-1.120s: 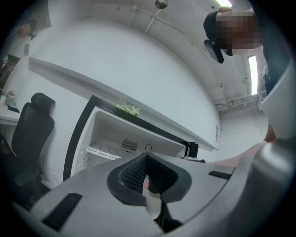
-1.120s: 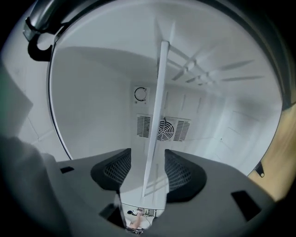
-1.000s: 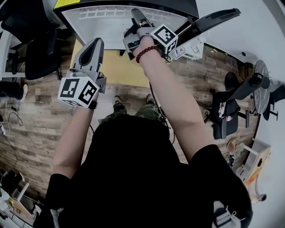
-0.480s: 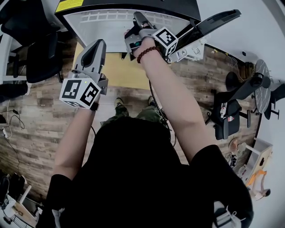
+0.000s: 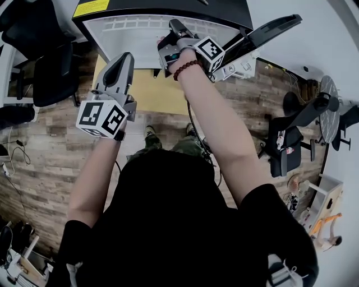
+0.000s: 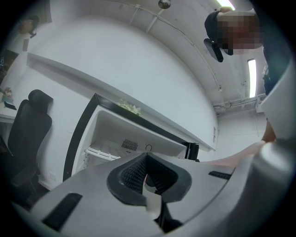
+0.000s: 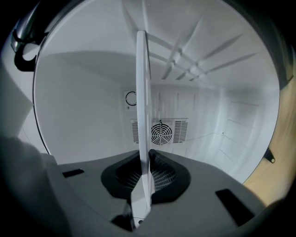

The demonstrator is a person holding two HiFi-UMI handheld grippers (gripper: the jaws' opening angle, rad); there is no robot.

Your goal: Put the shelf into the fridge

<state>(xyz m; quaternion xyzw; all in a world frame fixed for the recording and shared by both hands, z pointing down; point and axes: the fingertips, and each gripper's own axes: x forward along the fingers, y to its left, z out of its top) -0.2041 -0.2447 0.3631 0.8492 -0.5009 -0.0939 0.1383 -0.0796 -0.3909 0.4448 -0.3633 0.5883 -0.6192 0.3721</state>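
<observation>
The white shelf (image 5: 134,29) lies flat in the mouth of the open fridge (image 5: 168,7) at the top of the head view. My right gripper (image 5: 175,26) reaches to the shelf's front edge. In the right gripper view the shelf (image 7: 142,102) shows edge-on as a thin white plate between the closing jaws, and the pads press on it. Behind it is the fridge's back wall with a round fan vent (image 7: 162,133). My left gripper (image 5: 124,60) hangs lower left, off the shelf, shut on nothing. In the left gripper view its pads (image 6: 147,175) meet, with the fridge (image 6: 113,134) beyond.
The fridge door (image 5: 268,27) stands open to the right. A yellow mat (image 5: 148,92) lies on the wooden floor in front of the fridge. A black office chair (image 5: 49,70) stands at the left and another chair (image 5: 283,147) at the right.
My right gripper has edged a little toward the fridge, onto the shelf's front edge. My left gripper has drifted slightly right and up.
</observation>
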